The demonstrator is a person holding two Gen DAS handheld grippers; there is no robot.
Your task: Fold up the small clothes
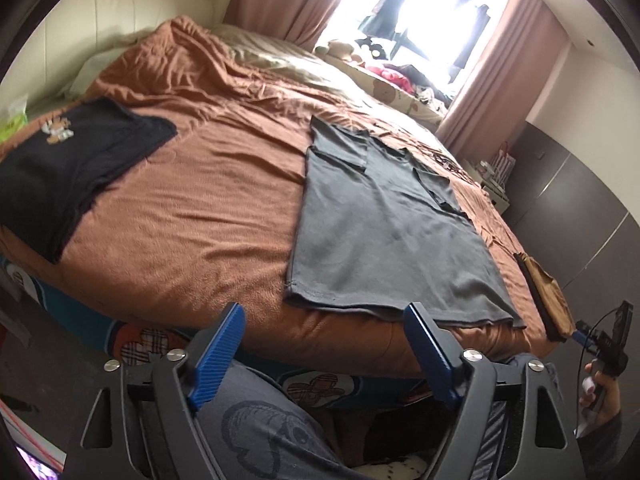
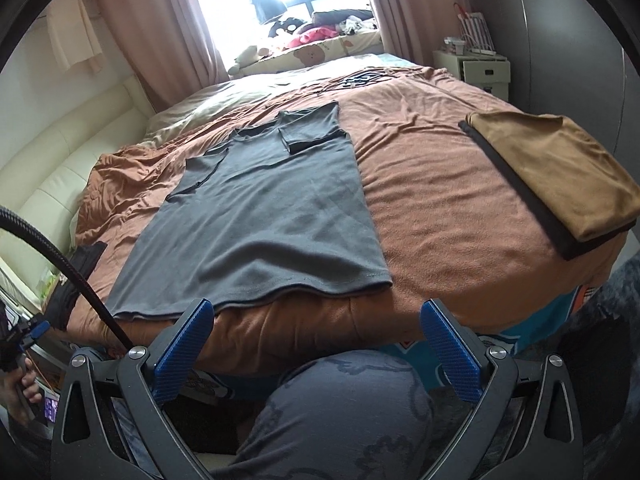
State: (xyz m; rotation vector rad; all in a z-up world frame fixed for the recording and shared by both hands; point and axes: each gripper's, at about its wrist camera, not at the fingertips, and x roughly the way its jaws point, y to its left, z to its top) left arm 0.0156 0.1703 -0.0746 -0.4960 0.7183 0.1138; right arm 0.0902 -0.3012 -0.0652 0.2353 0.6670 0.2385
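Grey shirt (image 2: 256,224) lies flat on the bed (image 2: 432,216), sleeves folded in, hem at the near edge. Left tool (image 1: 324,320) and right tool (image 2: 316,320) hang before that edge, both spread wide, holding nothing.

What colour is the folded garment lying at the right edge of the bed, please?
Tan-brown with a dark edge; the folded garment shows best in the right wrist view.

A bed (image 2: 420,200) under a rust-brown blanket (image 1: 200,208) carries a grey T-shirt (image 2: 256,216) mid-foot-edge, a black garment (image 1: 68,168) and a tan folded garment (image 2: 560,176) at opposite corners.
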